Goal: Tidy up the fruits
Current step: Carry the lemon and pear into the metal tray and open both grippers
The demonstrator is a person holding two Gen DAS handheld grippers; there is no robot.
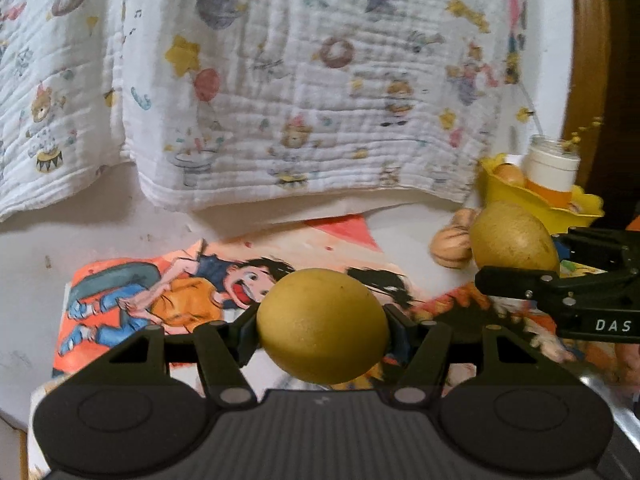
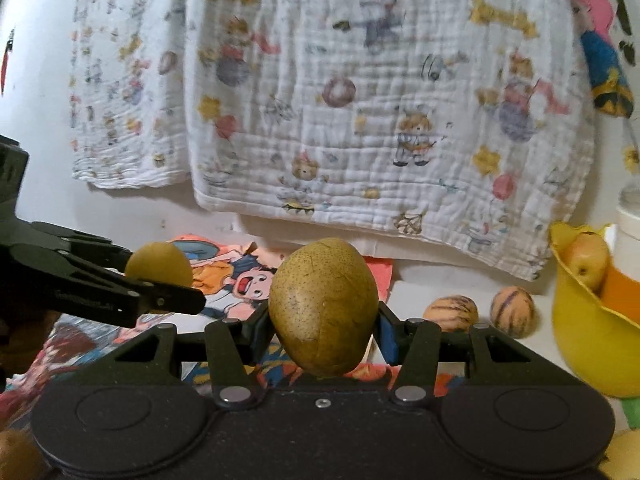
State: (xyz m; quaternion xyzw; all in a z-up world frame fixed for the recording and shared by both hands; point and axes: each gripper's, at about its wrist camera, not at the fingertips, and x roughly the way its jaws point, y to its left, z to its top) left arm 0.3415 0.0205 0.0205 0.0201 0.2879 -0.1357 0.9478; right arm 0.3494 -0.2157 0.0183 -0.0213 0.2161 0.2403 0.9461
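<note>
Fruit is clamped in both grippers: a round yellow fruit [image 1: 322, 326] by the left gripper [image 1: 322, 330], a speckled pear [image 2: 323, 306] by the right gripper [image 2: 323, 320]. Either could be dropped (smooth, rounded skins) if jolted near the yellow bowl [image 2: 576, 332].

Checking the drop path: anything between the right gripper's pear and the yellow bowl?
Nothing visible blocks it. The right gripper holds the pear above the table; the yellow bowl sits to its right. Two striped fruits lie on the table between them, below the pear.
</note>
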